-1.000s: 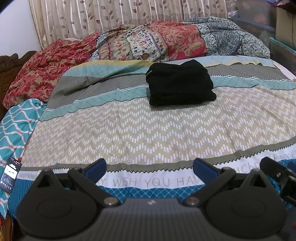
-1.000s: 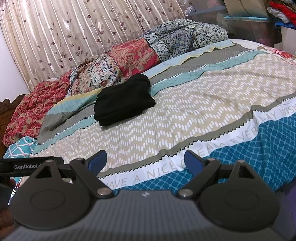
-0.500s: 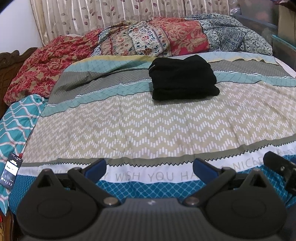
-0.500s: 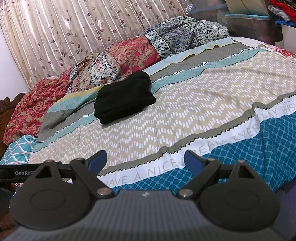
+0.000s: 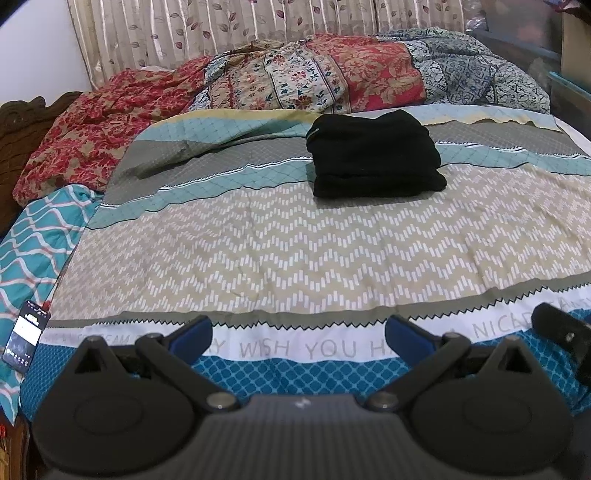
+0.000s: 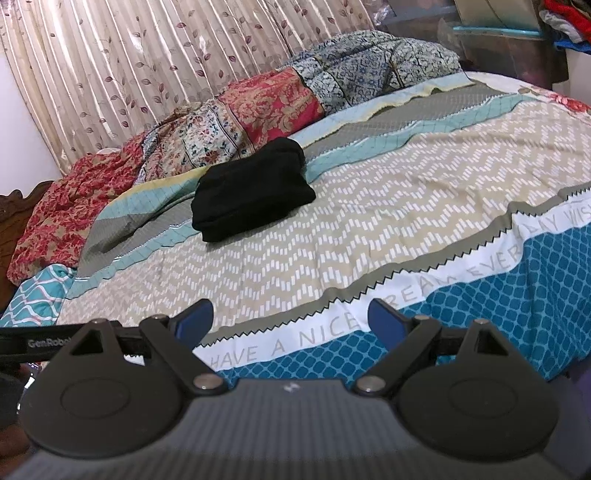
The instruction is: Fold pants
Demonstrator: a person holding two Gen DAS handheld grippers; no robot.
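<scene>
The black pants (image 5: 375, 155) lie folded in a compact stack on the far middle of the bed, also seen as the black pants (image 6: 251, 190) in the right wrist view. My left gripper (image 5: 297, 334) hovers open over the bed's near edge, far from the stack, nothing between its blue pads. My right gripper (image 6: 288, 319) is open too, empty, over the same near edge. Part of the right gripper's black body (image 5: 561, 332) shows at the right in the left wrist view.
A patterned bedspread (image 5: 295, 251) covers the bed. Crumpled floral quilts (image 5: 314, 70) are piled along the far side by the curtain (image 6: 147, 55). A phone (image 5: 24, 339) lies at the left edge. Storage boxes (image 6: 498, 33) stand at the back right.
Between the earlier frames the views shifted slightly, so the pants sit a little higher in the picture. Both grippers stay open and empty.
</scene>
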